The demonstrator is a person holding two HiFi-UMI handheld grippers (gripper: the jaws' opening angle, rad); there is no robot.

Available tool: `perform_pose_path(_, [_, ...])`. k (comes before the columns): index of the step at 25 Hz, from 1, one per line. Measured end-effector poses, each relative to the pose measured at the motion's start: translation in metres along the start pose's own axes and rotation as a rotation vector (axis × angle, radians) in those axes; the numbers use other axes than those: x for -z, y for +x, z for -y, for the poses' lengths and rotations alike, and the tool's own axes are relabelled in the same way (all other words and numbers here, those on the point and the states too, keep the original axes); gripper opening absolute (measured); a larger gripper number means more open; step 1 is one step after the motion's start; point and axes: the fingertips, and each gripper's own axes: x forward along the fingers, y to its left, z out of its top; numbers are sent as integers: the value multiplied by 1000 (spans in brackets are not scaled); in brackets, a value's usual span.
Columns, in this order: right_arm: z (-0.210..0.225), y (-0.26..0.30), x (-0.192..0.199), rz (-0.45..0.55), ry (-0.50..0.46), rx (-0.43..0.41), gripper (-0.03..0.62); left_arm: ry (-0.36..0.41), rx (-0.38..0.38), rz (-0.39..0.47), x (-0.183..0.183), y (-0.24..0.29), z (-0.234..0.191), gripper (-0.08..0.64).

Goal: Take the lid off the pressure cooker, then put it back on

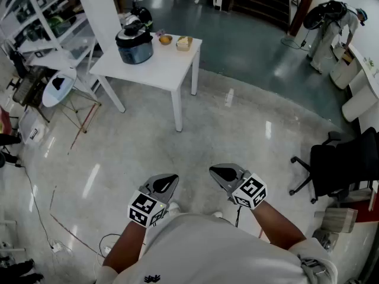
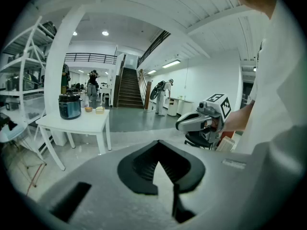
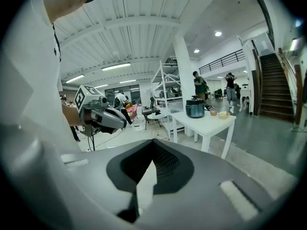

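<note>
The pressure cooker (image 1: 134,45), dark blue-grey with its black lid (image 1: 134,33) on, stands on a white table (image 1: 163,70) far ahead at the upper left. It is small in the left gripper view (image 2: 70,106) and in the right gripper view (image 3: 195,108). Both grippers are held close to my body, well away from the table. The left gripper (image 1: 170,180) and the right gripper (image 1: 218,171) point forward and a little down, jaws together, with nothing between them. Each also appears in the other's camera: the right gripper (image 2: 196,122), the left gripper (image 3: 108,119).
A small bowl (image 1: 165,39) and a box (image 1: 184,42) sit on the table beside the cooker. White shelving (image 1: 35,22) and a pillar (image 1: 98,7) stand at the left. A black office chair (image 1: 337,164) is at the right. A person (image 1: 334,22) bends over at the far right. Polished floor lies between me and the table.
</note>
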Motion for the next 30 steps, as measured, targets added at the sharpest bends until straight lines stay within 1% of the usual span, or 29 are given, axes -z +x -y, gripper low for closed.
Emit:
perform_pose_path(5, [-8, 54, -20, 13, -8, 35, 11, 34, 7, 10, 5, -38, -51, 6])
perform_pose_path(8, [-12, 78, -27, 12, -14, 42, 12, 26, -1, 17, 11, -57, -69, 6])
perform_pose_path(10, [-16, 96, -32, 21, -8, 31, 12, 19, -5, 15, 18, -70, -80, 6])
perform_pose_path(13, [-23, 124, -46, 32, -4, -9, 15, 5, -13, 8, 25, -84, -100, 6])
perform_pose_path(15, [-18, 138, -57, 27, -12, -28, 120, -10, -25, 12, 25, -86, -114, 6])
perform_pose_path(20, [19, 173, -83, 36, -61, -23, 169, -29, -65, 34, 19, -80, -152, 6])
perform_pose_path(23, [49, 205, -100, 53, -76, -37, 236, -41, -94, 45, 9, -75, -177, 6])
perform_pose_path(26, [90, 236, -124, 84, -67, -54, 278, -68, -127, 45, -9, -60, -210, 6])
perform_pose_path(30, [141, 270, -148, 105, -39, -81, 307, -83, -153, 19, -31, -31, -252, 6])
